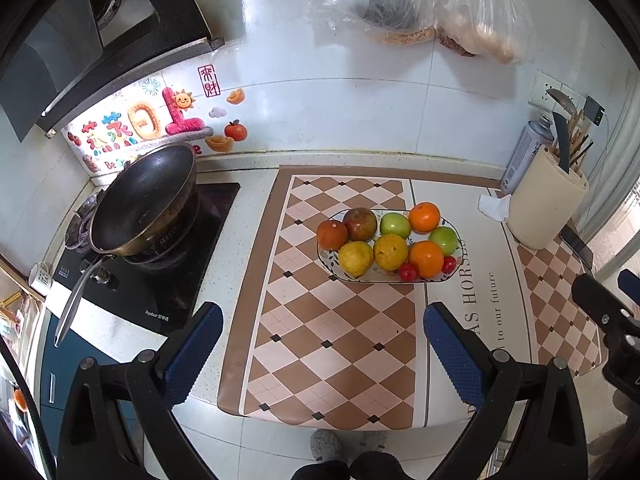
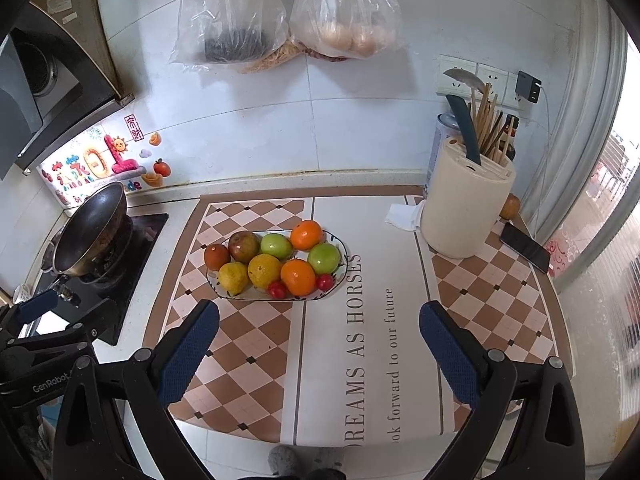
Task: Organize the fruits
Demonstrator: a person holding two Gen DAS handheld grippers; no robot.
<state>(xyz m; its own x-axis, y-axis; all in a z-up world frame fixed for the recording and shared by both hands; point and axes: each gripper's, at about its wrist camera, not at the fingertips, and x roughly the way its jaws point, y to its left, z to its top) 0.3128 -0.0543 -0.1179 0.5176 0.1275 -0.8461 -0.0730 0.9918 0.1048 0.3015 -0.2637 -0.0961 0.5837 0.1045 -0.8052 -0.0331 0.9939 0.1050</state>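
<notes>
An oval patterned plate (image 1: 459, 265) (image 2: 343, 249) sits on the checkered counter mat and holds several fruits: oranges (image 1: 426, 258) (image 2: 298, 277), green apples (image 1: 395, 225) (image 2: 323, 258), yellow citrus (image 1: 390, 251) (image 2: 264, 270), a dark red apple (image 1: 361, 223) (image 2: 244, 246) and small red tomatoes (image 1: 408, 271) (image 2: 277, 289). My left gripper (image 1: 323, 322) hangs open over the mat, nearer than the plate, holding nothing. My right gripper (image 2: 319, 320) is also open and empty, just in front of the plate. Another orange fruit (image 2: 509, 206) peeks out behind the holder.
A black wok (image 1: 144, 200) (image 2: 90, 229) rests on the stove at left. A cream utensil holder (image 1: 546, 202) (image 2: 466, 204) with knife and chopsticks stands at right, a phone (image 2: 525, 246) and a crumpled tissue (image 2: 404, 216) beside it. Plastic bags (image 2: 288, 12) hang on the tiled wall.
</notes>
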